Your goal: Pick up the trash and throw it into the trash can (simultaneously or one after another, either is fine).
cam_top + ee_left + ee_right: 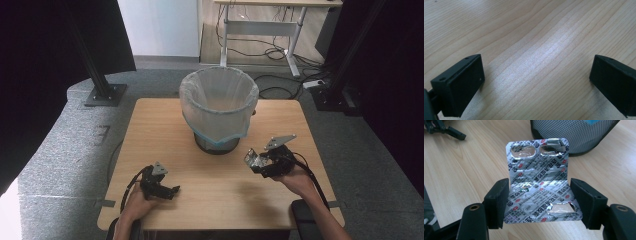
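Note:
My right gripper point(539, 202) is shut on a silver foil blister pack point(537, 180) with red and black print and torn-open pockets. The pack is pinched by its side edges and bends upward between the jaws. In the high view the same right gripper point(256, 161) hovers above the table at the right, just in front of the bin, with the blister pack point(251, 159) at its tip. Low at the front left of the table, my left gripper point(172, 190) rests; its own view shows the left gripper point(536, 75) open, with bare wood between the jaws.
A mesh waste bin point(218, 107) lined with a clear plastic bag stands at the middle back of the wooden table point(165, 130). The bin's mesh wall point(579, 135) rises close behind the pack. A desk with cables stands on the floor beyond.

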Available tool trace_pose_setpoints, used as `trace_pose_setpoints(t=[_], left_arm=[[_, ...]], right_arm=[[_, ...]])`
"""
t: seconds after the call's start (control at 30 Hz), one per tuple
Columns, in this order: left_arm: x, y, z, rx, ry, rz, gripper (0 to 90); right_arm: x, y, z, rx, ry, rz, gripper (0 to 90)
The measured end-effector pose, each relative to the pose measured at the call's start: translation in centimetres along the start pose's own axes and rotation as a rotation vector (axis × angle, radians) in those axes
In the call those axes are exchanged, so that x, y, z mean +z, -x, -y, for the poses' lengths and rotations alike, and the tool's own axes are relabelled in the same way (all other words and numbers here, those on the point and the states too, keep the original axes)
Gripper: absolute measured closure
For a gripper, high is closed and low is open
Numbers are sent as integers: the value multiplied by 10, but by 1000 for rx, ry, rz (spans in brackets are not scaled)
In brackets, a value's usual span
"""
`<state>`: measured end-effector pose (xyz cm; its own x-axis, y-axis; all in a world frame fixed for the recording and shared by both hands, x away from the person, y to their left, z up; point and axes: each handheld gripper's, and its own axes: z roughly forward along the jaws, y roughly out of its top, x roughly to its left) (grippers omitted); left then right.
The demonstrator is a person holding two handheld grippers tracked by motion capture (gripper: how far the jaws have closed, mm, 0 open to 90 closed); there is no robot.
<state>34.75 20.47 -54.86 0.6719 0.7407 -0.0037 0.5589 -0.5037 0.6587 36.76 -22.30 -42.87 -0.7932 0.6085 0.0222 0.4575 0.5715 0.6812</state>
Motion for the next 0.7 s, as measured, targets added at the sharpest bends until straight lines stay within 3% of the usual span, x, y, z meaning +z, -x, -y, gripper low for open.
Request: trace_pose_setpoints(t=[0.7], left_arm=[[0,0,0,0,-1,1,0]], right_arm=[[-28,9,-40,17,38,-2,335]])
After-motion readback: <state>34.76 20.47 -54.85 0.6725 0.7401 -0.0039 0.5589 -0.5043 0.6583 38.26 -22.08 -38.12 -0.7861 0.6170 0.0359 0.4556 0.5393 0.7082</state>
